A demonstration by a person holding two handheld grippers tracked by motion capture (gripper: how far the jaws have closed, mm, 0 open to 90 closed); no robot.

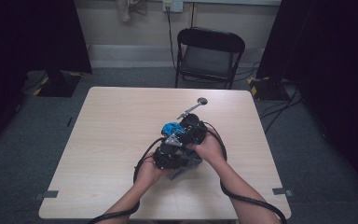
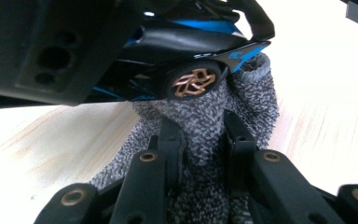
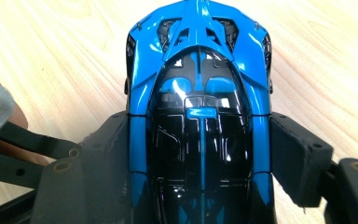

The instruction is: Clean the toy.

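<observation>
- Toy car (image 3: pixel 198 116), blue and black: mid-bench (image 1: pixel 121 121), edges well clear, clamped by its flanks in right hand-held gripper (image 3: pixel 200 158).
- Grey cloth (image 2: pixel 205 126): pinched in left hand-held gripper (image 2: pixel 200 140), touching car's wheel (image 2: pixel 193 83).
- Metal spoon (image 1: pixel 192 108): just beyond car.
- Chair (image 1: pixel 209 56): past far edge.

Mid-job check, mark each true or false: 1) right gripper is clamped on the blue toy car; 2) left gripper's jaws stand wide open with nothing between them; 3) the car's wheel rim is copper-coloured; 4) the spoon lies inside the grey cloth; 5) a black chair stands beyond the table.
1) True: the right gripper jaws press both sides of the blue toy car.
2) False: the left gripper pinches the grey cloth.
3) True: the wheel rim is copper-coloured.
4) False: the spoon lies on the bare table.
5) True: the chair is there.
</observation>
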